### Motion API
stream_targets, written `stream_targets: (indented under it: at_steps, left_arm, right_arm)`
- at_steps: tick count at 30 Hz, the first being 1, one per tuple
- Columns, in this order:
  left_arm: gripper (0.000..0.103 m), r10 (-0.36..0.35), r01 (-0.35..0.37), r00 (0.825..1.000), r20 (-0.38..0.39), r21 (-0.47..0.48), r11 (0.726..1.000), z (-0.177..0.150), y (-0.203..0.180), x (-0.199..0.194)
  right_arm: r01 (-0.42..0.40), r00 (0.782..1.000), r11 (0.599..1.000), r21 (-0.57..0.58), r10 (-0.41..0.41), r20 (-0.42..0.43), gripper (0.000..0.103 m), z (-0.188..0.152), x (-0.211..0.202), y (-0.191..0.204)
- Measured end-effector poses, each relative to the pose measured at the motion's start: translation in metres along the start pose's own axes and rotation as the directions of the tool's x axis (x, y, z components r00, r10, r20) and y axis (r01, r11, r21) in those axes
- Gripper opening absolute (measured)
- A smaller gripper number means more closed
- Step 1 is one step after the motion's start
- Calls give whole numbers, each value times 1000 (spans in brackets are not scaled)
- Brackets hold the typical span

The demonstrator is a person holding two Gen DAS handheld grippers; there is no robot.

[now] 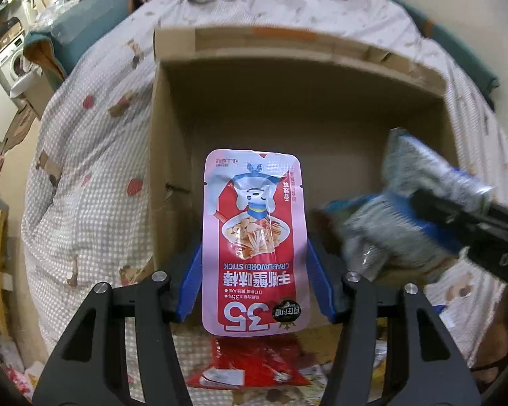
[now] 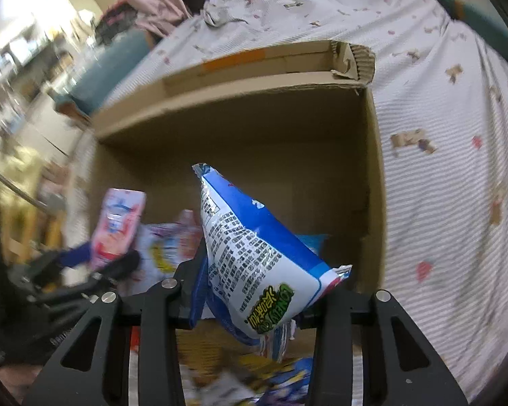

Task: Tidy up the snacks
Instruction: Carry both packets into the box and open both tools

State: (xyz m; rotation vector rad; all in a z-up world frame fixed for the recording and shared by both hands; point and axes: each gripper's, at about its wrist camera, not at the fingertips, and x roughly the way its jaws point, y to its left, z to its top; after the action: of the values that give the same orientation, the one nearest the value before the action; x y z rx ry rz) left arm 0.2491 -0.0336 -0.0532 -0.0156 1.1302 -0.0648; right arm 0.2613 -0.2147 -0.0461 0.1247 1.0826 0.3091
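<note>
Left gripper (image 1: 254, 264) fingers hold the pink pouch (image 1: 254, 237) upright at frame center; right gripper (image 2: 254, 291) fingers hold the blue bag (image 2: 254, 250), its long axis slanting toward upper left, both over the cardboard box (image 1: 288, 108).

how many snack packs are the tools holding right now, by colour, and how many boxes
Pink and red snack packs held: 1, the crab stick pack in the left tool
Blue and white snack packs held: 1, the blue pack in the right tool
Cardboard boxes: 1
Total: 3
</note>
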Motion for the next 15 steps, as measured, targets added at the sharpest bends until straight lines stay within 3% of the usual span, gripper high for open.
stream_targets:
  at_steps: [3, 4, 11, 15]
  left_arm:
    - [53, 7, -7, 1000, -28, -15, 1000, -1, 4, 11]
    - [53, 11, -11, 1000, -27, -14, 1000, 0, 3, 12]
    - [53, 0, 0, 1000, 18, 29, 1000, 9, -11, 13]
    - [53, 27, -27, 999, 24, 33, 999, 13, -12, 20]
  right_arm:
    - [123, 992, 991, -48, -122, 12, 41, 1, -1, -1]
    - [119, 993, 992, -42, -118, 12, 41, 2, -2, -2]
    - [-109, 993, 992, 59, 106, 57, 41, 5, -7, -7]
    - [-162, 985, 979, 126, 153, 78, 41, 9, 0, -12]
